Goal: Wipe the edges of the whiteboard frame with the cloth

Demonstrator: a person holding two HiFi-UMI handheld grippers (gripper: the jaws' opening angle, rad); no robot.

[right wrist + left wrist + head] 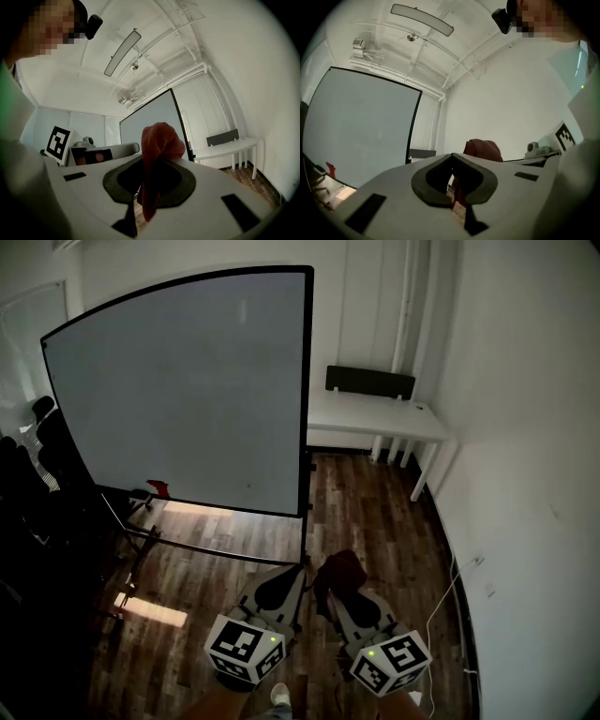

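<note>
cloth: nubby red fabric | whiteboard: smooth, matt | floor: wood planks, slight sheen

Wood floor: open run up to the right edge of the whiteboard frame.
Right of that edge: free gap, then the white desk behind.
Left of the board: dark chairs crowd close.
Under the board: stand bars cross the floor.
Far right: wall, with a cable trailing beside it.
</note>
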